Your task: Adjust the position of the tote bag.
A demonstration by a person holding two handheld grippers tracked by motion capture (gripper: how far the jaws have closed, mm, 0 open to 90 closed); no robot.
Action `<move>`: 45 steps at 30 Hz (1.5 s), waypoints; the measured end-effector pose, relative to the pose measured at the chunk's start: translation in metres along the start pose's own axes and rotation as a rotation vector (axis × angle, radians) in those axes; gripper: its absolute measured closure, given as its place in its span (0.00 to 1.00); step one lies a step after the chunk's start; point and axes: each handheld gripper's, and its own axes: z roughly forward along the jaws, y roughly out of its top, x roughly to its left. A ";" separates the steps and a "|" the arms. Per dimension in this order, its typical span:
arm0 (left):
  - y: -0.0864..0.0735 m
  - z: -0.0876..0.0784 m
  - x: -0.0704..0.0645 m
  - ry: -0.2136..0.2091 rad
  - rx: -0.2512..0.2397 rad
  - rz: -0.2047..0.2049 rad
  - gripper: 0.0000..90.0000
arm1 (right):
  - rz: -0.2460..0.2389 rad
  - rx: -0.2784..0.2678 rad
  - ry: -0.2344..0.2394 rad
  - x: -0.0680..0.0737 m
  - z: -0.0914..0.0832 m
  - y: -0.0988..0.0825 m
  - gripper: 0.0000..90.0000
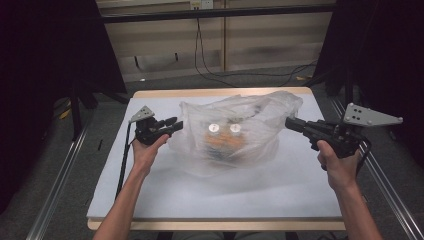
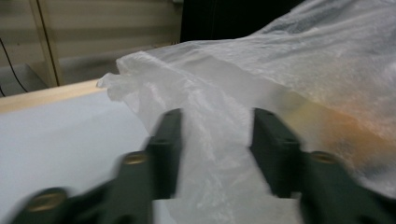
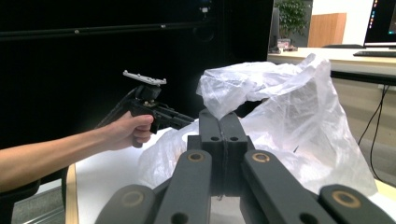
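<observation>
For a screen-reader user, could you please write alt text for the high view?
A person holds a tool at each side of a clear plastic bag on a white table; the left tool meets its edge, the right tool its other side. Two white-capped orange bottles show inside.

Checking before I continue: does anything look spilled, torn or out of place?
Nothing stands out. The plastic bag sits crumpled but whole on the table, two white-capped bottles upright inside; no spill visible.
</observation>
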 end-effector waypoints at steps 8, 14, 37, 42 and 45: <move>0.010 -0.022 -0.006 -0.020 -0.059 0.003 1.00 | 0.035 -0.001 -0.031 -0.010 -0.006 -0.007 1.00; 0.020 -0.046 -0.013 -0.038 -0.132 0.031 1.00 | 0.047 -0.029 -0.047 -0.016 -0.013 -0.007 1.00; 0.042 -0.104 -0.061 -0.101 -0.190 0.187 1.00 | 0.008 -0.153 -0.093 -0.019 -0.011 0.040 1.00; 0.035 -0.114 -0.080 -0.105 -0.160 0.248 1.00 | 0.002 -0.211 -0.124 -0.019 -0.020 0.052 1.00; 0.028 -0.112 -0.082 -0.128 -0.144 0.241 1.00 | -0.006 -0.151 -0.127 -0.020 -0.016 0.047 1.00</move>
